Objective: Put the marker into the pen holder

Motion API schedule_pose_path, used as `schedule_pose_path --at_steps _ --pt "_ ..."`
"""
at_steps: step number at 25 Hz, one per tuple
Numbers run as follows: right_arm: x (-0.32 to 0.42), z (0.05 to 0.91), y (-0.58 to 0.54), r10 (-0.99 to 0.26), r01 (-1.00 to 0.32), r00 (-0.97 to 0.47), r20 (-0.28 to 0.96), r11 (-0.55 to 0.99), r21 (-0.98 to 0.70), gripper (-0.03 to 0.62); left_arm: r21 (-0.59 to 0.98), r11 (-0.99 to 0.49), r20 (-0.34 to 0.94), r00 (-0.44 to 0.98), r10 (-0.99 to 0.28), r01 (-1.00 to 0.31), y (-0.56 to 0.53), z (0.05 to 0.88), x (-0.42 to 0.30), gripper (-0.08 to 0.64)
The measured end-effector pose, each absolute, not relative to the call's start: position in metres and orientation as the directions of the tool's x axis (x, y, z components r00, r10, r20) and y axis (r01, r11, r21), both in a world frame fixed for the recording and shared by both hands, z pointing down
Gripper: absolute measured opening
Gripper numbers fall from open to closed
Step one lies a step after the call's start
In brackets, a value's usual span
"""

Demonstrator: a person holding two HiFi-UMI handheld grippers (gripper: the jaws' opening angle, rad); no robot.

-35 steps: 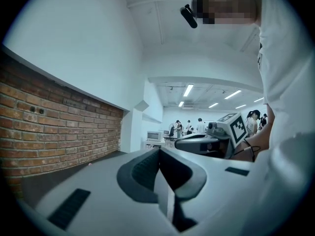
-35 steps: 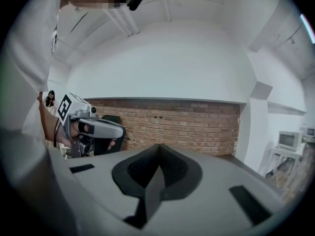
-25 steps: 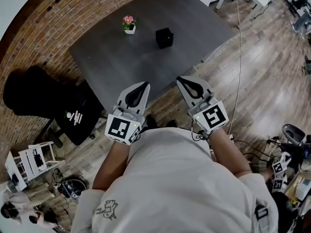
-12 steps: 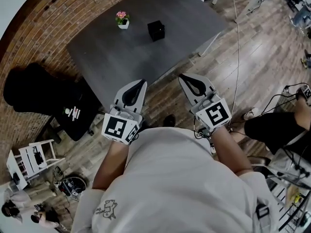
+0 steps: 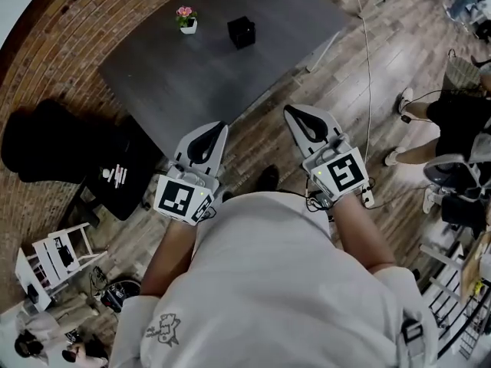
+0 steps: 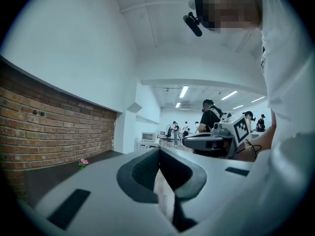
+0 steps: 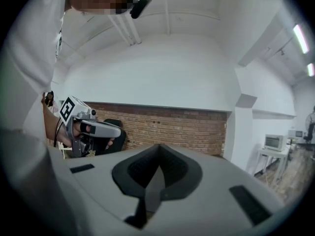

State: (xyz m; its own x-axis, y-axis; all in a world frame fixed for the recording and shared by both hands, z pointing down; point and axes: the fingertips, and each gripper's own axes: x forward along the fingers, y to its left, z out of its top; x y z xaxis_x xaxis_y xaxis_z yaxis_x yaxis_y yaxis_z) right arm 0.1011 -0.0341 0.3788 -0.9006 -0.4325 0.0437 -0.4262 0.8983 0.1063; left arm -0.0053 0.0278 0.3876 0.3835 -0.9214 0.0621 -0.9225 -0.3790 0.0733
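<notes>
Hovering near the table (image 5: 176, 83), left tongs (image 5: 222, 126) and right tongs (image 5: 291, 110) both sit pressed together, empty.

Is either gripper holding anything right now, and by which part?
Nothing is held: the left gripper and the right gripper are both closed and empty.

We see a dark grey rectangular table (image 5: 192, 83) standing on a wood-plank floor (image 5: 345, 90). On it sit a small white pot of pink flowers (image 5: 185, 21) and, near it, a black cube-shaped holder (image 5: 241, 32), possibly open-topped.
</notes>
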Motion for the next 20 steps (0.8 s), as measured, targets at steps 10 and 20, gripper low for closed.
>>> schedule_pose_path --at_steps 10,20 --pt "0.05 0.377 0.044 -0.442 -0.433 -0.895 0.053 0.892 0.127 0.005 0.07 -0.368 0.039 0.371 -0.928 -0.927 0.104 0.379 -0.068 0.011" --pt "0.016 0.377 0.11 -0.455 -0.445 -0.889 0.052 0.885 0.136 0.005 0.079 -0.405 0.022 0.407 -0.913 -0.911 0.16 0.382 -0.096 0.011"
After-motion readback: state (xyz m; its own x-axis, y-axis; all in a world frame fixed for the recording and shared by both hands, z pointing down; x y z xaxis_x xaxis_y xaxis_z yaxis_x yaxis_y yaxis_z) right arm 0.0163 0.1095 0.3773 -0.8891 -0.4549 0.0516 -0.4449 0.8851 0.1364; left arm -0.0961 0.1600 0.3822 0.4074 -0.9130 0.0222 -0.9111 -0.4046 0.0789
